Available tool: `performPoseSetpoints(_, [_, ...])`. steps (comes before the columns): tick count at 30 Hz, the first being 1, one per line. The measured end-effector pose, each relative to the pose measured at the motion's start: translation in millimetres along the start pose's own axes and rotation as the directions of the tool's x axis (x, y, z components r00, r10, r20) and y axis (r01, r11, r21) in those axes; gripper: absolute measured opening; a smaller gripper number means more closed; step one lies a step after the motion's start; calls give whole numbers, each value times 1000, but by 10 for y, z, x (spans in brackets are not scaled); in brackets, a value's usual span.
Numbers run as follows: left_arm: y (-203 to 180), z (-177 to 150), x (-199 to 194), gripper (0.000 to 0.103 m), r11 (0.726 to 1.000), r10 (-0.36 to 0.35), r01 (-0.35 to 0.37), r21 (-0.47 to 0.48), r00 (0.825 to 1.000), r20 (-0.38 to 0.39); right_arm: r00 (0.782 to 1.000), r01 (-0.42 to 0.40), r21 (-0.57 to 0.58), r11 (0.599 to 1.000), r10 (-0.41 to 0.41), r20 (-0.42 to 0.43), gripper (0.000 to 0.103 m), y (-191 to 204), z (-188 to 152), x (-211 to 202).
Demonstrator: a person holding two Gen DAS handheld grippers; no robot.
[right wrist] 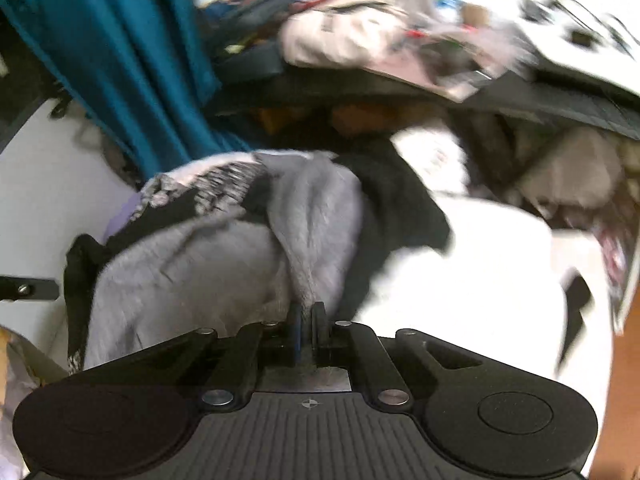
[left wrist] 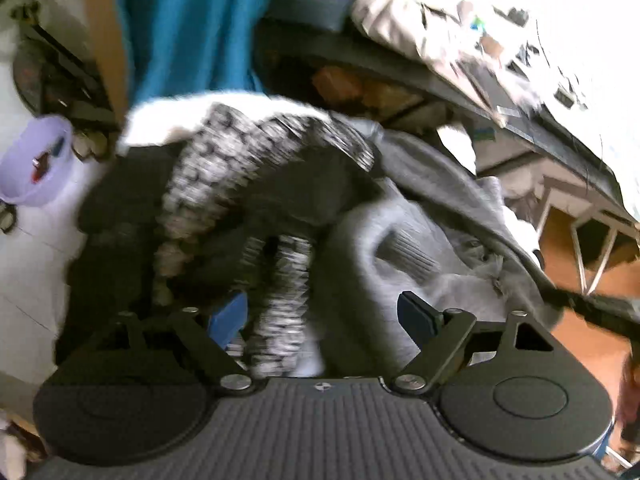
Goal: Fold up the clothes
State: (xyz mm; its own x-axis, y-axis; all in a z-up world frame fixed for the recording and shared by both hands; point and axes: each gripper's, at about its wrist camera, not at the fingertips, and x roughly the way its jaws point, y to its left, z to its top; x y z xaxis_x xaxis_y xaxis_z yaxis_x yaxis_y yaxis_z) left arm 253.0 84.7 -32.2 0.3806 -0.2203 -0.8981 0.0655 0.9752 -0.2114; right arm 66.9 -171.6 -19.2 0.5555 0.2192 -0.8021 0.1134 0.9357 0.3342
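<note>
**Grey garment pinched on the clothes pile**

On the pile of clothes [left wrist: 280, 208], a grey garment [right wrist: 224, 264] is pinched by the right gripper [right wrist: 307, 316]; its jaws are pressed together on a ridge of the fabric at the near edge. A black garment [right wrist: 392, 208] is seen just right of the grey one, over a white surface [right wrist: 480, 280]. The left gripper [left wrist: 320, 316] is held wide above the pile, with a patterned black-and-white cloth [left wrist: 280, 300] lying between its fingers [left wrist: 416, 314], ungripped. A teal curtain [left wrist: 192, 28] hangs at the far left, and a lilac bowl [left wrist: 36, 164] is seen at the left edge.
</note>
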Motion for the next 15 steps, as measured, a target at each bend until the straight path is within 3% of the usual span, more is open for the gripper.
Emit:
performPoseSetpoints(2, [-159,55,229,85,1000,-15,16,19,999,-51,999,18,52,998,-16,-32,4,-134,-185,-126])
performPoseSetpoints(5, [-318,58,469,84,997,54,-50,66,997,-61,993,45,119,992,-32,-113,4,-298,-463,-174])
performPoseSetpoints(6, [-354,52,524,64,994,74,-69,79,995,-61,990,53,136,989,-35,-135,5,-334,-528,-172])
performPoseSetpoints(7, [-351,32,521,21,995,70,-65,75,995,-65,987,62,153,986,-37,-158,6,-369,-593,-171])
performPoseSetpoints(8, [-323,8,493,8,997,55,-50,59,995,-84,987,75,149,986,-52,-153,13,-368,-592,-175])
performPoseSetpoints(9, [-297,-23,441,9,998,47,-43,49,995,-90,987,89,142,986,-69,-144,20,-359,-579,-180])
performPoseSetpoints(11, [-297,-87,292,8,996,63,-58,74,996,-65,993,96,136,986,-85,-86,54,-342,-484,-192])
performPoseSetpoints(13, [-302,-156,91,8,989,91,-89,115,996,-12,994,107,137,985,-102,-45,57,-347,-339,-124])
performPoseSetpoints(15, [-221,-198,-125,8,991,93,-96,96,995,36,993,118,158,980,-115,-27,62,-402,-205,-19])
